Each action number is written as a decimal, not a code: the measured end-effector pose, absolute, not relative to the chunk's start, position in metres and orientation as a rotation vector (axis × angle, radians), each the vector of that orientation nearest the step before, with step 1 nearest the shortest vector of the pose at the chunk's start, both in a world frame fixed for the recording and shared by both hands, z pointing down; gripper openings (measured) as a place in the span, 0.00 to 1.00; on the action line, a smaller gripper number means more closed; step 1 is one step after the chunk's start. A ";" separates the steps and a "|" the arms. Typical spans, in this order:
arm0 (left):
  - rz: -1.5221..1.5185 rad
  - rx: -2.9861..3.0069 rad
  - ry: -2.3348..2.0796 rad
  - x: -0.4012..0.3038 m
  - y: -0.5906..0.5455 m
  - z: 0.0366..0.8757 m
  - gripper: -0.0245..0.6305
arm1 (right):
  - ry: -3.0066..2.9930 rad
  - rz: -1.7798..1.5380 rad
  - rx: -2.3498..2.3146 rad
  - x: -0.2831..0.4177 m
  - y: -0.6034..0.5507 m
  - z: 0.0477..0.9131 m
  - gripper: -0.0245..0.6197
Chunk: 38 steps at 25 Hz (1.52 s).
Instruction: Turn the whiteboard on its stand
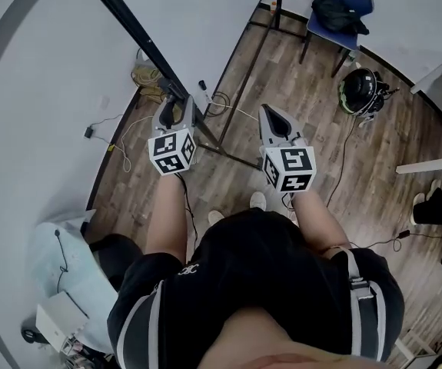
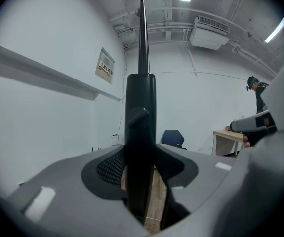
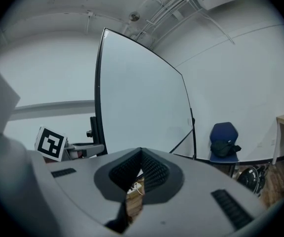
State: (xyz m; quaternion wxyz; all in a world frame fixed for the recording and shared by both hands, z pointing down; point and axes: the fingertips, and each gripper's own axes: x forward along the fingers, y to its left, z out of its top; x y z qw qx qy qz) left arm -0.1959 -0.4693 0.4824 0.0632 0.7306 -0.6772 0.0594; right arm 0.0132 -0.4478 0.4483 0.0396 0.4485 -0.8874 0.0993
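Straddling the stand post (image 2: pixel 141 127), left gripper (image 2: pixel 144 172) leaves slack.

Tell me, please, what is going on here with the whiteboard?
A person stands at the whiteboard with a gripper in each hand. The left gripper has its fingers round the board's black side post. A sliver of gap shows on one side, so it does not look clamped yet. The right gripper hangs free beside it, fingers together and empty.
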 end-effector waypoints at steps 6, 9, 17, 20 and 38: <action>0.165 2.191 -2.070 -0.207 -0.446 0.483 0.33 | -2.743 0.324 1.323 0.004 -0.444 0.454 0.03; 0.170 2.190 -2.070 -0.213 -0.432 0.485 0.33 | -2.758 0.313 1.330 0.000 -0.435 0.449 0.03; 0.173 2.208 -2.055 -0.228 -0.389 0.487 0.33 | -2.753 0.294 1.346 -0.016 -0.385 0.443 0.03; 0.172 2.228 -2.048 -0.231 -0.370 0.487 0.33 | -2.748 0.287 1.349 -0.023 -0.361 0.444 0.03; 0.198 2.280 -2.003 -0.260 -0.281 0.490 0.32 | -2.638 0.306 1.540 -0.015 -0.217 0.440 0.03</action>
